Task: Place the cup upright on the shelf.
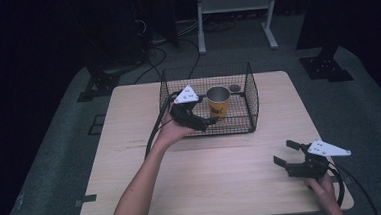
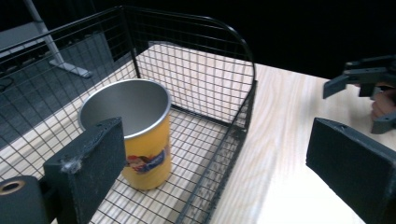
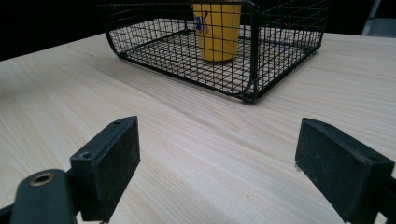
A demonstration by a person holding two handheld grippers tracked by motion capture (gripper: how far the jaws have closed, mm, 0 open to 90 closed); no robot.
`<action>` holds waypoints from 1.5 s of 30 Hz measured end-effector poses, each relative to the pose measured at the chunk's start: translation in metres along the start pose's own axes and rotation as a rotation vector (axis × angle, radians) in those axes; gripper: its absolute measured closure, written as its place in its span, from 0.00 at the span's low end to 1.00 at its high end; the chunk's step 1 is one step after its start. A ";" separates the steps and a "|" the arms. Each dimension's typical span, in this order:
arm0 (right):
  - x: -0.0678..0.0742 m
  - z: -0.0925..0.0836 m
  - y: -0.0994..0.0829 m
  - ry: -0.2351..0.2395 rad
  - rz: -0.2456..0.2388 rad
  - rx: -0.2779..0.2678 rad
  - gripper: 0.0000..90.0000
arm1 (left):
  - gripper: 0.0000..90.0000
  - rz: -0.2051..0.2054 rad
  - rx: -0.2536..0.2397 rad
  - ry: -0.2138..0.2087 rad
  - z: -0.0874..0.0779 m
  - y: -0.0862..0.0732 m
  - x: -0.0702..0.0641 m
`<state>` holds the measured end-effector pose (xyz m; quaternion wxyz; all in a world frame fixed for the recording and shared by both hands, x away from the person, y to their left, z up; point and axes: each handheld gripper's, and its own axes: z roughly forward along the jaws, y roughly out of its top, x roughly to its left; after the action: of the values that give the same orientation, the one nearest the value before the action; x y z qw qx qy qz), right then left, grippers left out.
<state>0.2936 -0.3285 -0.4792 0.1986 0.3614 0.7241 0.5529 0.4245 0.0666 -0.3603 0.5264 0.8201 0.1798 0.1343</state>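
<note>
A person's left hand (image 1: pixel 172 131) held the left gripper (image 1: pixel 210 120) at centre frame in the high view, its jaws apart and empty at the near left side of a black wire basket (image 1: pixel 252 96) on the pale wooden table (image 1: pixel 207 171). In the left gripper view, one pad sat just beside a yellow metal cup (image 2: pixel 140 140), the other outside the basket's wall. The cup stood upright inside the basket, toward its middle, open mouth up, with a printed label on its side. It looked light, rigid and smooth-walled, likely slippery under the pads; a hold across the rim or around the upper body seemed the surest, though the mesh wall would crowd any approach from the side. At lower right of the high view, the right gripper (image 1: pixel 284 153) rested low near the table's corner, jaws also spread wide and empty, facing the basket.
</note>
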 end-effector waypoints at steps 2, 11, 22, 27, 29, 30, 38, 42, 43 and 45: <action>0.000 0.000 0.000 0.000 0.002 0.000 0.14 | 0.05 -0.007 -0.005 -0.005 -0.002 -0.002 -0.004; 0.000 0.000 0.000 -0.003 -0.001 -0.002 0.14 | 0.05 0.004 -0.012 -0.016 -0.011 -0.009 -0.019; 0.000 0.000 0.000 -0.002 0.005 0.001 0.14 | 0.05 -0.002 -0.001 -0.010 -0.023 -0.025 -0.032; 0.000 0.000 0.000 -0.003 0.005 0.001 0.14 | 0.05 -0.009 -0.001 -0.025 -0.029 -0.029 -0.037; 0.000 0.000 0.000 -0.003 0.004 0.001 0.14 | 0.07 -0.006 0.004 -0.034 -0.030 -0.030 -0.039; 0.000 0.000 0.000 -0.004 0.004 0.002 0.14 | 0.07 -0.007 0.006 -0.042 -0.031 -0.031 -0.040; -0.001 0.000 0.000 -0.004 0.005 0.001 0.14 | 0.07 0.004 0.009 -0.045 -0.036 -0.036 -0.048; -0.001 0.000 0.000 -0.004 0.006 0.001 0.14 | 0.07 0.001 0.001 -0.043 -0.038 -0.041 -0.053; -0.001 0.000 0.000 -0.004 0.007 0.001 0.14 | 0.07 0.000 -0.001 -0.043 -0.040 -0.043 -0.053; -0.001 0.000 0.000 -0.004 0.006 0.001 0.14 | 0.07 0.003 0.001 -0.038 -0.041 -0.045 -0.055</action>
<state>0.2938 -0.3292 -0.4792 0.1983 0.3649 0.7228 0.5523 0.3512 0.0934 -0.3865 0.5290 0.8230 0.1689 0.1195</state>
